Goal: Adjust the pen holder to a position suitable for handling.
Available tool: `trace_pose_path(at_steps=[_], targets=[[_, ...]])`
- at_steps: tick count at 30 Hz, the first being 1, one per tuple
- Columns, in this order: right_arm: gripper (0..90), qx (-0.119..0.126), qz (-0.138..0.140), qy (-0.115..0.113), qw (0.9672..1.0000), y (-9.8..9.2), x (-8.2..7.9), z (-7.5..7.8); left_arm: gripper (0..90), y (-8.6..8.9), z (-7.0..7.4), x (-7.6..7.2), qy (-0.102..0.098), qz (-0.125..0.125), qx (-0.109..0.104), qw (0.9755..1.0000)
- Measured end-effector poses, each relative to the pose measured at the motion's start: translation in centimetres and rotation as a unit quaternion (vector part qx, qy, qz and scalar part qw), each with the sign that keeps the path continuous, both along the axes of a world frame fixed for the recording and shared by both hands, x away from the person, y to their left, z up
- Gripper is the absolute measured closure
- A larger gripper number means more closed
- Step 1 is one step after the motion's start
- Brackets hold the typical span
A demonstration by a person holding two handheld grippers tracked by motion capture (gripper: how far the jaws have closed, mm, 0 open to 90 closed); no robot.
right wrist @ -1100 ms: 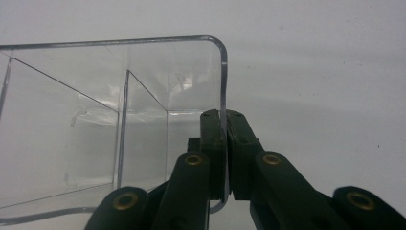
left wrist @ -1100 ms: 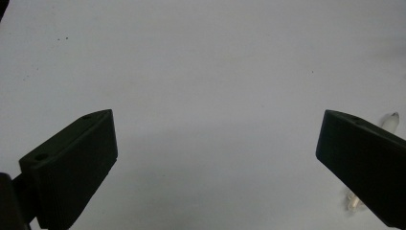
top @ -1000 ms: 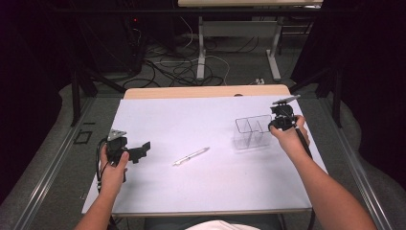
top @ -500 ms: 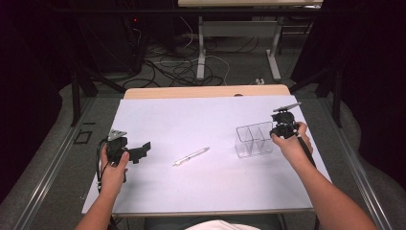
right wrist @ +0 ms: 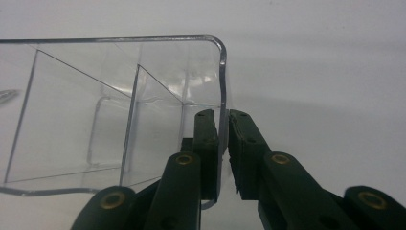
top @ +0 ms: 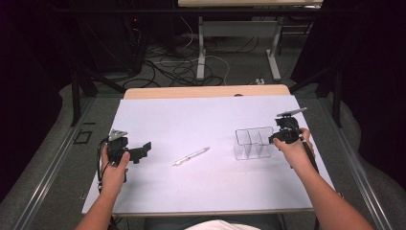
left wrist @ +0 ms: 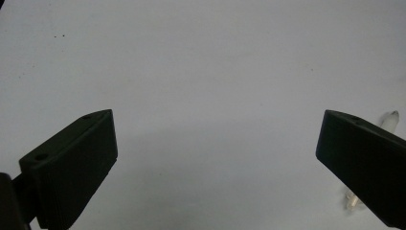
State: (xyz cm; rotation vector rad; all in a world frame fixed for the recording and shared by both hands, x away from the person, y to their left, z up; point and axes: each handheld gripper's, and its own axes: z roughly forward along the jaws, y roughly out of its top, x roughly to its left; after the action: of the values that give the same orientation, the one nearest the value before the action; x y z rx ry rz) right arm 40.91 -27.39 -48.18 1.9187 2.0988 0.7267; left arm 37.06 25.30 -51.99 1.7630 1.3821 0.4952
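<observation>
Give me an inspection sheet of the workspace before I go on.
Surface: white sheet over a wooden table.
Job's things: clear divided box upright at right; pen lying mid-table, apart from it.
Clutter: nothing seen.
Tools: left tool open, short of the pen; right tool astride the box's end wall, jaws just opening, slim gaps showing.
Cables: one trails from the left tool; floor cables beyond.
Surroundings: dark curtains; table legs behind.
</observation>
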Motion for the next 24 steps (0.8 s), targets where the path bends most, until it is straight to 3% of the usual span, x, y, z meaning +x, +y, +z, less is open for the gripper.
trace_pose_path(at_steps=[6,14,24], targets=[[81.5,0.026,-0.006,-0.003,0.9996,-0.6,-0.5,0.4,0.4,0.0,0.0,0.0,-0.002,-0.001,0.003,1.0],[81.2,0.021,-0.006,-0.005,0.9998,-0.5,-0.9,0.4,0.4,-0.1,-0.1,0.1,-0.002,0.0,0.0,1.0],[80.6,0.042,-0.002,0.01,0.999,-0.4,-1.2,0.5,0.4,-0.1,-0.1,0.1,-0.001,-0.002,0.005,1.0]])
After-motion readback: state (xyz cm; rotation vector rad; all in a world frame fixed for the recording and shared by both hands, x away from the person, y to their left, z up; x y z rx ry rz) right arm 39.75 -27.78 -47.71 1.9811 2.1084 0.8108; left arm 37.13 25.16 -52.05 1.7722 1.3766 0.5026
